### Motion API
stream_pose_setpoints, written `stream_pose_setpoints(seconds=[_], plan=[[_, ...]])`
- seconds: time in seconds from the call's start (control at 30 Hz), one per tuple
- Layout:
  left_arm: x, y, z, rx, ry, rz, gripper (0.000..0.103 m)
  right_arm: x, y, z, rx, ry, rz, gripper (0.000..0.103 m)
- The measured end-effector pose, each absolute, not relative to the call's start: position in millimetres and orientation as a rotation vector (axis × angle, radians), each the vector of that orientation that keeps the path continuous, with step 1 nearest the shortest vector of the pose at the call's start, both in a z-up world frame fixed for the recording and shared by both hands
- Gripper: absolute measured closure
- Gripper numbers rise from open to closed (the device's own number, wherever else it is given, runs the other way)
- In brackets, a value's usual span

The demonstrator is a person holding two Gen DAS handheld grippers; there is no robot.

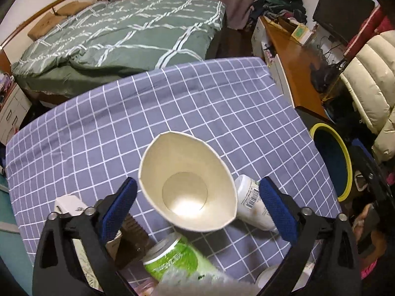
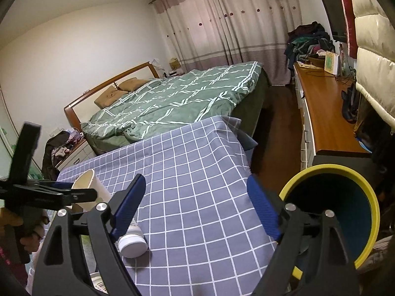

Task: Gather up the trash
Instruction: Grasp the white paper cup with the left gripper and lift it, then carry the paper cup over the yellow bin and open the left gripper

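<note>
A white paper cup [image 1: 187, 182] stands squashed oval on the checked tablecloth [image 1: 172, 113], between the fingers of my left gripper [image 1: 197, 207], which is open around it without touching. A white bottle [image 1: 254, 202] lies right of the cup, a green can [image 1: 172, 259] lies below it. My right gripper [image 2: 195, 209] is open and empty above the table's right part. The right wrist view shows the cup [image 2: 88, 190], the left gripper [image 2: 61, 192] and the bottle [image 2: 130, 241]. A yellow-rimmed bin [image 2: 333, 212] stands right of the table, also in the left wrist view [image 1: 330, 160].
A white box [image 1: 71, 204] and a brown carton [image 1: 128, 239] lie at the table's near left. A bed [image 1: 118, 32] stands beyond the table. A wooden desk [image 2: 325, 108] with a monitor runs along the right wall.
</note>
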State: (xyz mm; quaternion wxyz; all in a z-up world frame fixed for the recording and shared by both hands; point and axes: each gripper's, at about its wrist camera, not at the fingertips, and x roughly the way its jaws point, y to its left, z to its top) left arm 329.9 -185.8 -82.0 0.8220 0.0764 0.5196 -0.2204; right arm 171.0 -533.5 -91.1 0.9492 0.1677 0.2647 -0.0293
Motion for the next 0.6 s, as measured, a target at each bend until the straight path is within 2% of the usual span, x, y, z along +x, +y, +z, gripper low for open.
stream_pose_setpoints(seconds=[0.1, 0.23, 0.6], plan=[[336.2, -187.3, -90.9, 0.161, 1.138, -0.452, 0.028, 169.5, -534.8, -89.8, 0.35, 0.533, -0.057, 0.022], [339.5, -186.2, -92.3, 0.14, 1.14, -0.449, 0.038, 167.3, -537.4, -87.3, 0.362, 0.523, -0.055, 0.022], [316.5, -202.8, -49.6, 0.167, 1.052, -0.486, 0.041, 150.1, -552.6, -73.6, 0.38, 0.463, -0.096, 0.022]])
